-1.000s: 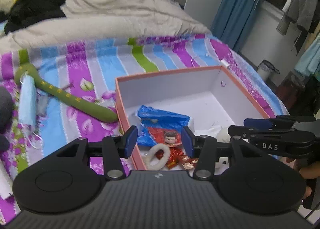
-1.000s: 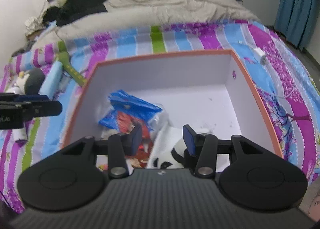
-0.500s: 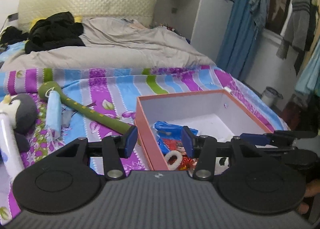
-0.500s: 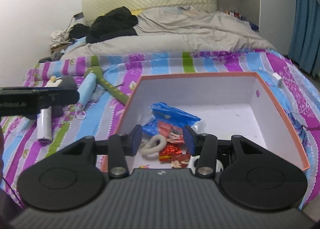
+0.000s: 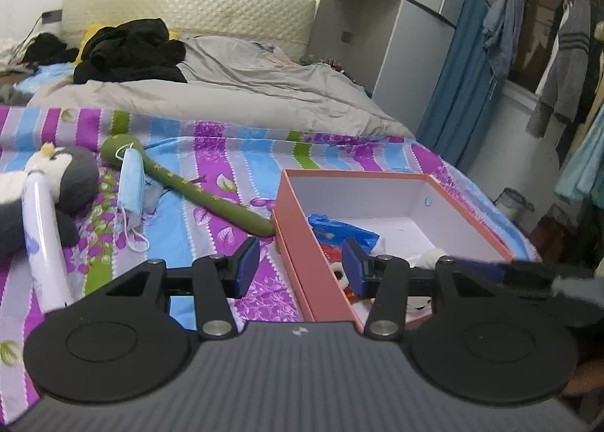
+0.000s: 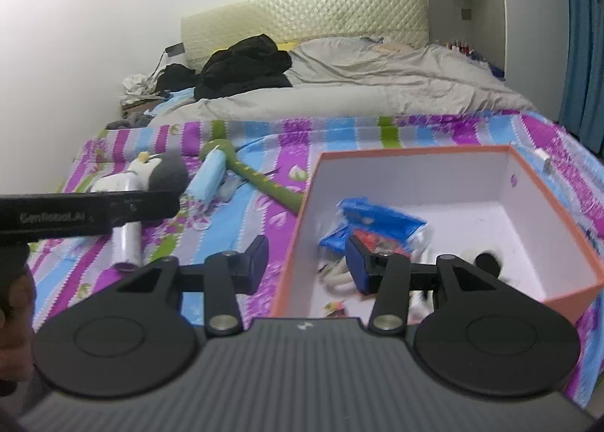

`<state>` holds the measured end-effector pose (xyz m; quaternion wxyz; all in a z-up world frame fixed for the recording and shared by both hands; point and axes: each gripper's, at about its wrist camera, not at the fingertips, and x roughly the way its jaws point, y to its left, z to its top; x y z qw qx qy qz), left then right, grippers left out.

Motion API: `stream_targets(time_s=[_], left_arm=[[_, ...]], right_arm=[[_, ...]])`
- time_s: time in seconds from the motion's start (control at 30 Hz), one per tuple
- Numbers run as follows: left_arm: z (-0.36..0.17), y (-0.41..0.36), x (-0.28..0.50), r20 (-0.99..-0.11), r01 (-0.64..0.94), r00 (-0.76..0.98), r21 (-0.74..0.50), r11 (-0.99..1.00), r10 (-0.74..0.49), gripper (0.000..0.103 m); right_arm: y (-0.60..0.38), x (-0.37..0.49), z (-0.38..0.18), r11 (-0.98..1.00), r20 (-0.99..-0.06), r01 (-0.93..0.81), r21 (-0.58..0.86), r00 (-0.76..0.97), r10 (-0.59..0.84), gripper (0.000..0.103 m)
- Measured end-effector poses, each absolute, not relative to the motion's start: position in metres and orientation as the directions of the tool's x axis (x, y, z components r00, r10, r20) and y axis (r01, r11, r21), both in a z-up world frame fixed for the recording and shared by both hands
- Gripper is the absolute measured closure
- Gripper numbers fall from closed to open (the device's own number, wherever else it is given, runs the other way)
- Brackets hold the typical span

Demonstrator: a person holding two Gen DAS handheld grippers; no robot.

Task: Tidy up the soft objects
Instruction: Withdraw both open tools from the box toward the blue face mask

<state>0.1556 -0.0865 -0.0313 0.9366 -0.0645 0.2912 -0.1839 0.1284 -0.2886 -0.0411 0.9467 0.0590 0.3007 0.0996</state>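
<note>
An orange box with a white inside [image 5: 302, 228] [image 6: 509, 182] sits on the striped bedspread. It holds a blue plastic bag [image 5: 341, 230] [image 6: 373, 215], red wrappers, a white ring and a small panda toy [image 6: 485, 260]. Left of the box lie a green plush snake [image 5: 211, 198] [image 6: 264, 182], a blue face mask [image 5: 130, 182] [image 6: 207, 177], a penguin plush [image 5: 64, 177] [image 6: 162, 169] and a white tube [image 5: 39, 235] [image 6: 126, 239]. My left gripper [image 5: 300, 267] is open and empty above the box's left wall. My right gripper [image 6: 307, 262] is open and empty over the box's near left corner.
A grey duvet [image 5: 234, 92] and black clothes [image 5: 132, 50] cover the far half of the bed. A white charger [image 6: 543, 160] lies right of the box. Blue curtains, hanging clothes [image 5: 566, 65] and a small bin [image 5: 513, 201] stand to the right of the bed.
Both grippers have pulled back and up from the box and swung left. The toys left of the box have come into view. Both stay open and empty.
</note>
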Motion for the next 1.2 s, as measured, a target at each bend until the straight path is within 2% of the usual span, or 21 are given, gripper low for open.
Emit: stream_targets(time_s=[0.4, 0.73, 1.2], left_arm=[[-0.047, -0.048, 0.120, -0.515, 0.253, 0.782, -0.254, 0.933, -0.352, 0.049], [-0.060, -0.014, 0.098, -0.546, 0.199, 0.777, -0.261, 0.945, -0.314, 0.049], [-0.097, 0.020, 0.129, -0.598, 0.108, 0.762, -0.260, 0.960, -0.248, 0.049]], right_arm=[[-0.250, 0.096, -0.056, 0.964, -0.567, -0.188, 0.187, 0.781, 0.262, 0.055], [-0.216, 0.083, -0.070, 0.952, -0.595, -0.221, 0.213, 0.743, 0.306, 0.055], [-0.175, 0.108, -0.089, 0.935, -0.613, -0.294, 0.196, 0.707, 0.351, 0.055]])
